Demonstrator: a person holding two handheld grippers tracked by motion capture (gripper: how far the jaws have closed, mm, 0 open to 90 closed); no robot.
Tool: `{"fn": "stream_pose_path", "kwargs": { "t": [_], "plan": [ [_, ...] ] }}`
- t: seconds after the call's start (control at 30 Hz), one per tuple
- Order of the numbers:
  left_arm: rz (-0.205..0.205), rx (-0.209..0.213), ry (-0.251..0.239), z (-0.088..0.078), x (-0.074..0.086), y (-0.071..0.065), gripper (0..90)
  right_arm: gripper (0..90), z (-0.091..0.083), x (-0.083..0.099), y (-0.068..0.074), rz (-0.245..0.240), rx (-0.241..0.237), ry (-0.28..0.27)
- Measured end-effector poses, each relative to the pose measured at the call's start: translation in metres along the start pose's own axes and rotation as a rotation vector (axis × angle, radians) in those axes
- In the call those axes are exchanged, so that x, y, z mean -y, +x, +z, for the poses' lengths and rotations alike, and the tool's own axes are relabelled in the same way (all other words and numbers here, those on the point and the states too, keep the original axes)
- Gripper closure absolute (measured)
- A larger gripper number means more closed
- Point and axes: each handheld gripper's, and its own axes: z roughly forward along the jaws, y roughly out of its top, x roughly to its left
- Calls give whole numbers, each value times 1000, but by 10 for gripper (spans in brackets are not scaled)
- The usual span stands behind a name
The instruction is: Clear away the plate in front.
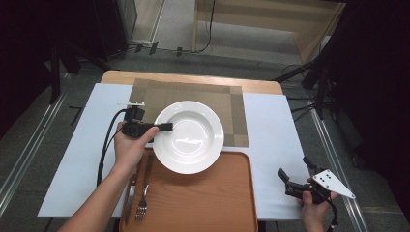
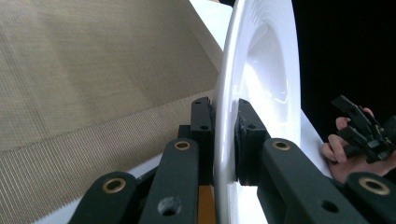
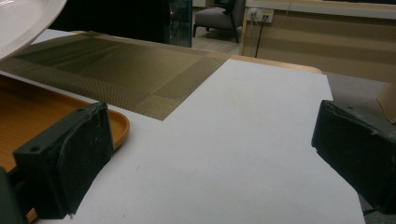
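We see the left hand-held gripper (image 1: 167,127) clamped on the plate (image 1: 189,137) at its 9 o'clock rim; the glossy white round plate hides part of the orange tray (image 1: 208,198) and the woven tan placemat (image 1: 193,94). A metal fork (image 1: 142,203) lies on the tray at its 8 o'clock, its handle partly under the forearm. At the white tabletop's (image 1: 270,125) 4 o'clock corner, the right hand-held gripper (image 1: 295,171) hangs with jaws wide, holding nothing.

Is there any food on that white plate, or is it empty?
Empty. The plate shows only bare, shiny white inside, with the left tool clamped on its rim.
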Motion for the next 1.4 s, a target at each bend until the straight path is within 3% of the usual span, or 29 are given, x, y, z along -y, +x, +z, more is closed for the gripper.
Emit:
{"fn": "stream_pose_path", "kwargs": {
  "t": [0.6, 1.4],
  "plan": [
    [6, 63, 17, -11, 29, -13, 791, 0, 0, 0, 0, -2, 3, 3],
    [-18, 119, 84, -5, 75, -23, 786, 0, 0, 0, 1, -5, 1, 4]
  ]
}}
